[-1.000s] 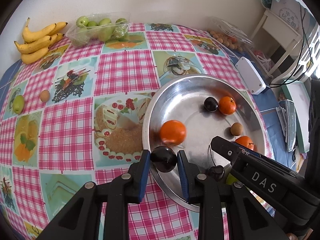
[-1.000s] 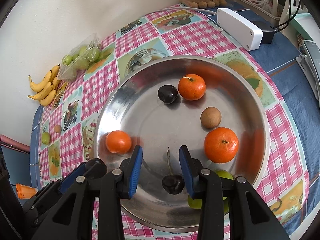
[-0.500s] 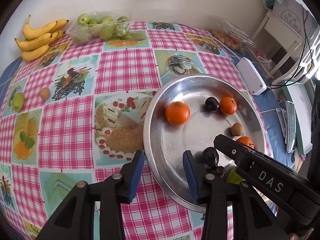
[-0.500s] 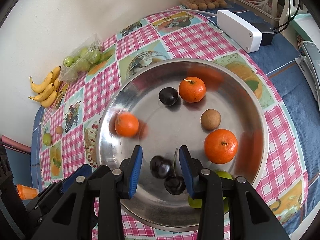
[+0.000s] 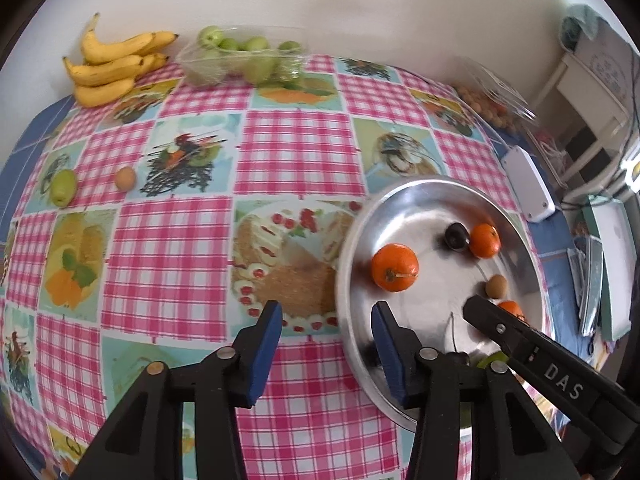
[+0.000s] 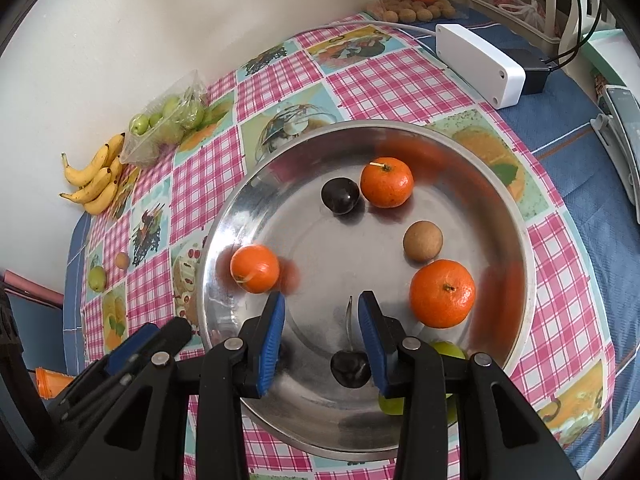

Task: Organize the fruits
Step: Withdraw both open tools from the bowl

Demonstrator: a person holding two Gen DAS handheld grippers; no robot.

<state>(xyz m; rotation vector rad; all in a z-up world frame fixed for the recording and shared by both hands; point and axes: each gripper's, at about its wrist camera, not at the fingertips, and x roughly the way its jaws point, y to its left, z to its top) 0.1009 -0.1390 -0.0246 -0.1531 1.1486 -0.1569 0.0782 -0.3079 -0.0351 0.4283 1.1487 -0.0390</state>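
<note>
A steel bowl [image 5: 344, 280] [image 6: 208, 264] holds three tangerines, a dark plum [image 6: 340, 195], a brown round fruit [image 6: 423, 241], a stemmed cherry [image 6: 350, 368] and a green fruit [image 6: 448, 350]. The left tangerine [image 5: 395, 267] [image 6: 255, 269] is blurred. My left gripper [image 5: 326, 316] hangs over the bowl's left rim, jaws opening, nothing between them. A second dark fruit [image 5: 372, 354] peeks out beside its right finger, mostly hidden. My right gripper [image 6: 322, 308] is open above the bowl floor. The cherry lies beneath its gap, untouched.
On the checked cloth lie bananas [image 5: 112, 68], a clear tray of green fruits [image 5: 244, 58], a loose green fruit [image 5: 63, 187] and a small brown fruit [image 5: 125, 178]. A white box [image 6: 480, 66] and a punnet of brown fruits [image 6: 412, 10] stand beyond the bowl.
The left gripper let go of the dark fruit, which dropped into the bowl and rolled behind the fingers. Its jaws spread wider. The left tangerine rolled about. The right gripper kept still.
</note>
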